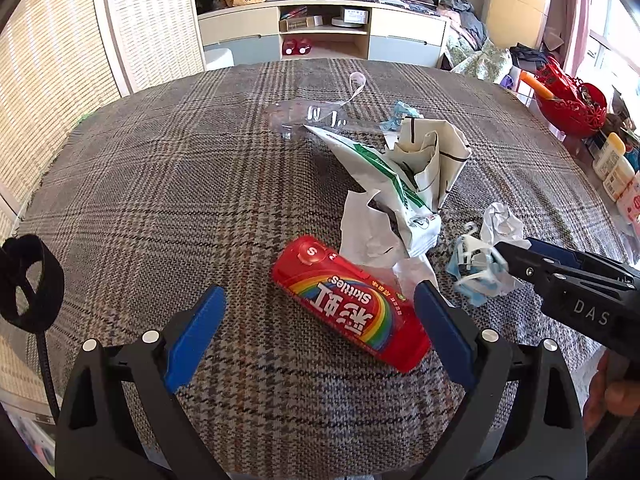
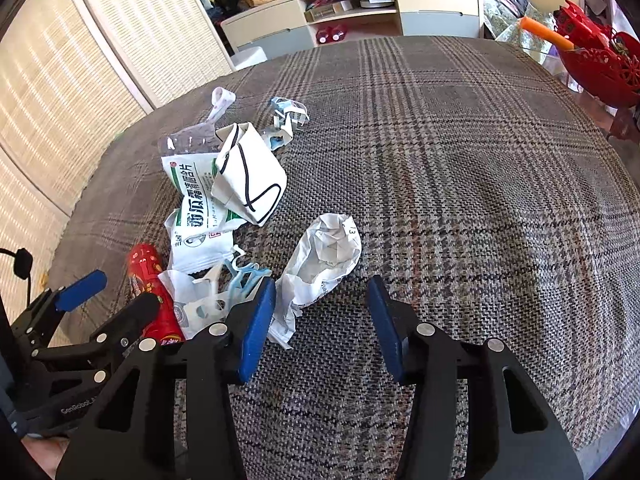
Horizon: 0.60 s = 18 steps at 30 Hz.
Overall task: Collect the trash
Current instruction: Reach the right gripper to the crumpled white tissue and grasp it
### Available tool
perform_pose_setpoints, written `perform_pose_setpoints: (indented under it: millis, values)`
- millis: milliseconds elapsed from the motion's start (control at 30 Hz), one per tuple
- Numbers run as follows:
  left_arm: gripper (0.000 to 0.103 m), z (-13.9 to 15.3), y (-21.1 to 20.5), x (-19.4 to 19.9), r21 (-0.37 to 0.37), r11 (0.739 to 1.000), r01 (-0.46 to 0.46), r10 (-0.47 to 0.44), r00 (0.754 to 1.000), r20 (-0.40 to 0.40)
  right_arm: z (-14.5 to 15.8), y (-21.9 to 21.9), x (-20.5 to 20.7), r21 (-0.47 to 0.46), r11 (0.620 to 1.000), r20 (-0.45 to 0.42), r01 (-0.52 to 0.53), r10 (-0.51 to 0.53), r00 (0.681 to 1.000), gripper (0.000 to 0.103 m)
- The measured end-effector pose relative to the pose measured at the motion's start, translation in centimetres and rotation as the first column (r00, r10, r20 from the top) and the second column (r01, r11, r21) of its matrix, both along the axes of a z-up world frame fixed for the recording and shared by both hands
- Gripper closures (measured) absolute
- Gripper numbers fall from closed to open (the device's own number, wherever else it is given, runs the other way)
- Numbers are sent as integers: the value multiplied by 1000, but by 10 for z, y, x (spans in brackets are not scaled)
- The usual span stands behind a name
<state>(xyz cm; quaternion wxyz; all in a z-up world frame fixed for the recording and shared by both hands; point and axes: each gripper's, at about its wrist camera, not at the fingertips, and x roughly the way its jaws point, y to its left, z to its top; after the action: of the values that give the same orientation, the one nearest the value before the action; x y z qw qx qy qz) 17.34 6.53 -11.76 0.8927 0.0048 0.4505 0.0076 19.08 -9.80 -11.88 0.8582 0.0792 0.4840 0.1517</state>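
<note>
The left gripper (image 1: 316, 332) hangs over the plaid desk (image 1: 160, 184) with its jaws spread wide; the red candy tube (image 1: 348, 300) lies flat between them, tilted, its cap pointing away. The right gripper (image 2: 322, 320) also has its jaws apart, with the crumpled white paper (image 2: 324, 264) just ahead of them, nearer its left finger (image 2: 256, 328). Farther off lie a white-and-green packet (image 2: 200, 208), a folded paper bag (image 2: 250, 176) and clear plastic wrap (image 1: 296, 114).
</note>
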Motion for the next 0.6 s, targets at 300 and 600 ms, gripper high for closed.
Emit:
perform_pose_setpoints:
  millis: [300,600]
  values:
    - [12,-3,-2,1,8,1000,-1,1,1000,-3,10,-8,-1,-1,1000,39,-12,12,999,89]
    - [12,-8,-16,5,64,998,-17,20,999,-44,21,-43,-10,26,1000,51,16,-18,999,89]
